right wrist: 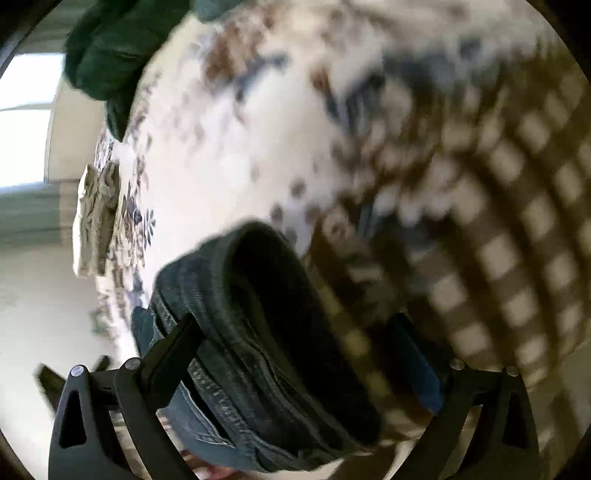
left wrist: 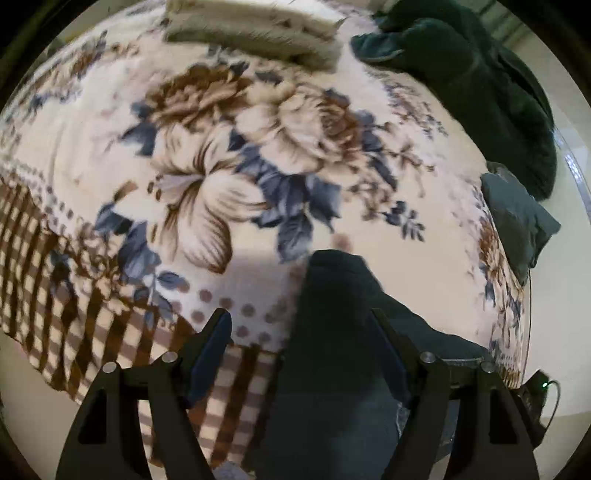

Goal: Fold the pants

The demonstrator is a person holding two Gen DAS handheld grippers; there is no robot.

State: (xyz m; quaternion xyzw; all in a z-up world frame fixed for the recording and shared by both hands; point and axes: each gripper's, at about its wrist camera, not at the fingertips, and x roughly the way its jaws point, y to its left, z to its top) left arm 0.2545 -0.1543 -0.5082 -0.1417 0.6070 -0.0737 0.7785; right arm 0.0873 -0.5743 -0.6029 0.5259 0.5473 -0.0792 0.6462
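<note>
the jeans [right wrist: 258, 354] hang at the near edge of the bed [left wrist: 258, 155], which is spread with a floral blanket [left wrist: 207, 177]. in the right wrist view a thick, doubled bundle of denim with its seams showing sits between the fingers of the right hand-held gripper [right wrist: 295, 347]. the jaws stand wide, and the left finger looks pressed against the cloth, but whether it truly grips is unclear through the blur. in the left wrist view the left hand-held gripper [left wrist: 301, 332] is also spread wide, with a dark stretch of the jeans [left wrist: 332, 325] rising between its fingers. it does not look pinched.

this reads as an early step: the jeans are gathered and being brought over the bed, not yet laid flat. both views are smeared.

the next move likely calls for setting the denim on the blanket's open floral middle, short of the tan fabric [left wrist: 255, 33] at the far edge of the bed and clear of the dark green heap [left wrist: 480, 81] at its far right. then it needs spreading so a leg can be folded across.
</note>
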